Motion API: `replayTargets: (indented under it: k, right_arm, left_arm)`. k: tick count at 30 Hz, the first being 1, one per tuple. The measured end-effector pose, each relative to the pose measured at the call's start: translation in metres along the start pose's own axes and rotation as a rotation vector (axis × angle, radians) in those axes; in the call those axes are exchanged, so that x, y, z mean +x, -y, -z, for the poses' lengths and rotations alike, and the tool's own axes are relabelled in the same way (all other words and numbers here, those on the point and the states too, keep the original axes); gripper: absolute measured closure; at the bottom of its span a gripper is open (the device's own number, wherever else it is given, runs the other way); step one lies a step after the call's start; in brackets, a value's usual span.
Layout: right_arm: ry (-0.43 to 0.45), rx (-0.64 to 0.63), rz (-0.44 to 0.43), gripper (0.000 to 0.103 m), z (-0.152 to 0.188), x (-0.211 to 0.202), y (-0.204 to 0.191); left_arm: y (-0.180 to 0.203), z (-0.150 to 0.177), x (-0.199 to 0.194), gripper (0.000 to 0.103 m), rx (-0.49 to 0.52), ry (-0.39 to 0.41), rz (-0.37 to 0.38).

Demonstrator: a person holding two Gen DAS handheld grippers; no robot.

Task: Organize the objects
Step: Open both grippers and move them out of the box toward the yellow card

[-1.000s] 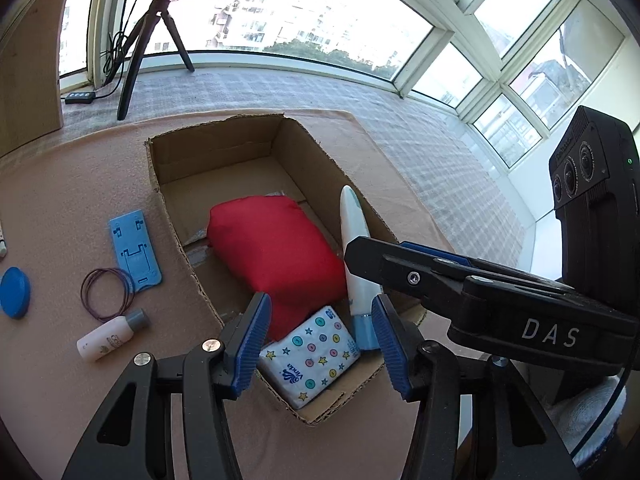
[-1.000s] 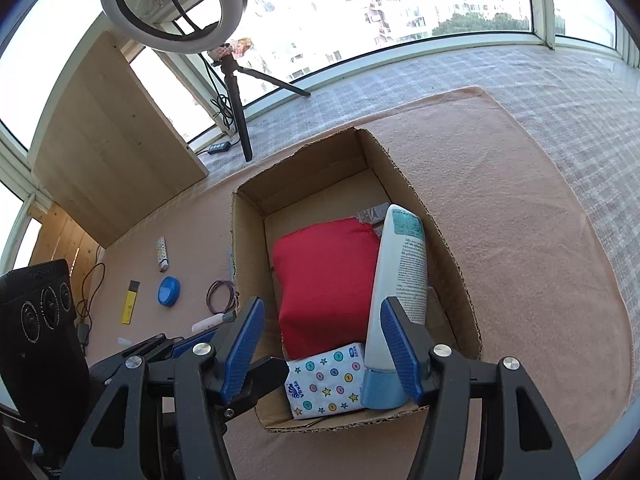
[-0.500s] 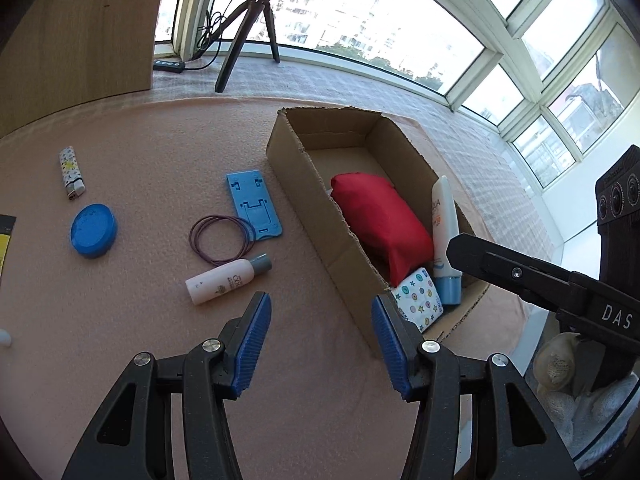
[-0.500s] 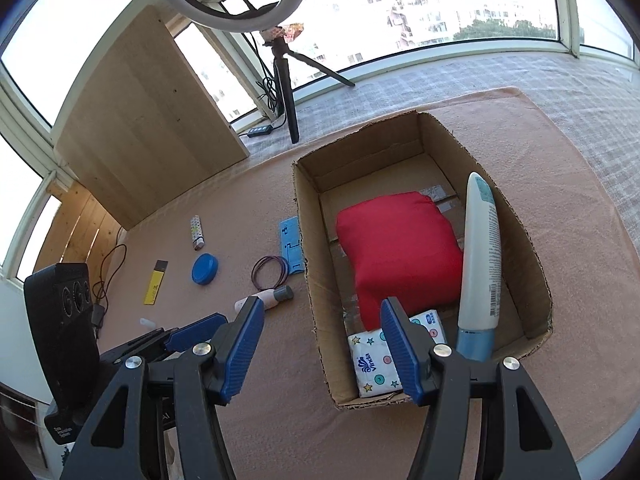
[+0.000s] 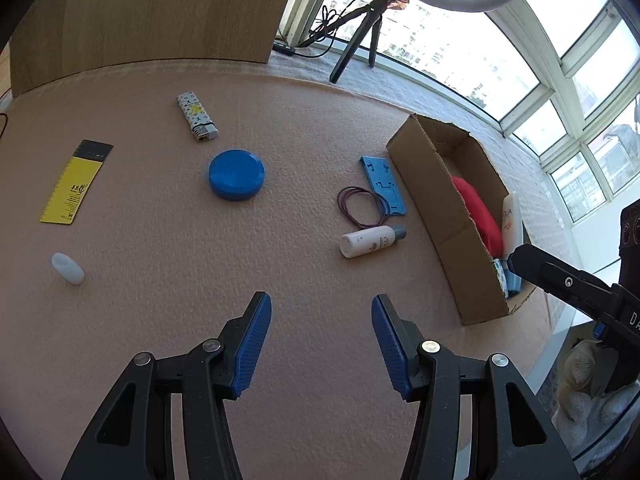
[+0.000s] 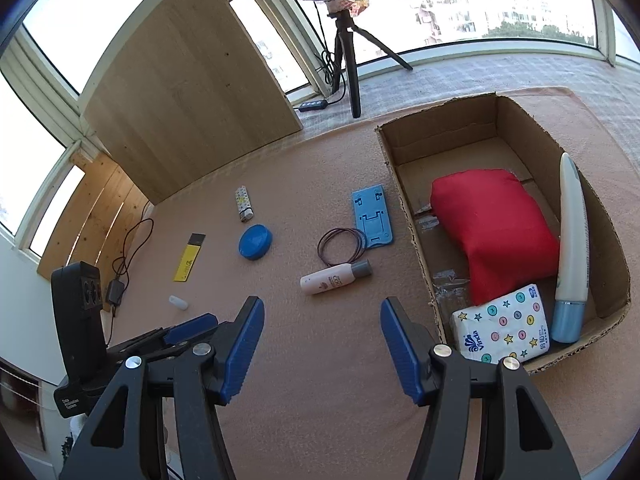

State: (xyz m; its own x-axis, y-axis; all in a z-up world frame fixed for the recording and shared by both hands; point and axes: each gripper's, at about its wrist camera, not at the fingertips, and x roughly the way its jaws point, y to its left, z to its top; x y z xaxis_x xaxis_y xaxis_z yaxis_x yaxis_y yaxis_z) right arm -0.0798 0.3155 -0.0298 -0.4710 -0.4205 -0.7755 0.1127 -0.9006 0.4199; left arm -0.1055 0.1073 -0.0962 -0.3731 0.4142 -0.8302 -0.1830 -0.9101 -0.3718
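Left wrist view: raised, angled down past left gripper [image 5: 321, 334] at mat. Right wrist view: likewise past right gripper [image 6: 322, 339]. Shared: cardboard box [image 5: 448, 216] [image 6: 408, 184], loose items ahead.

Sunlit bay windows [image 6: 500, 4] behind a wooden board [image 6: 188, 92].

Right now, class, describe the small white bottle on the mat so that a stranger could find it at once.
Start at the cardboard box and look just outside its long left wall. There the small white bottle lies on its side, near a loop of purple bands. Its grey cap sets it apart.
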Motion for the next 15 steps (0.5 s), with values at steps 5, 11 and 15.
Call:
replayTargets:
  k: [5, 11, 15]
  right_arm:
    - [-0.042, -0.010, -0.001, 0.046, 0.002, 0.013, -0.012]
    - [-0.065, -0.014, 0.001, 0.046, 0.006, 0.024, -0.025]
    - [-0.084, -0.019, 0.003, 0.046, 0.007, 0.034, -0.036]
  left_arm:
    - [-0.021, 0.017, -0.009, 0.047, -0.012, 0.000, -0.028]
    - [-0.064, 0.038, -0.035, 0.047, -0.074, 0.026, -0.082]
    - [-0.101, 0.043, -0.059, 0.047, -0.133, 0.060, -0.122]
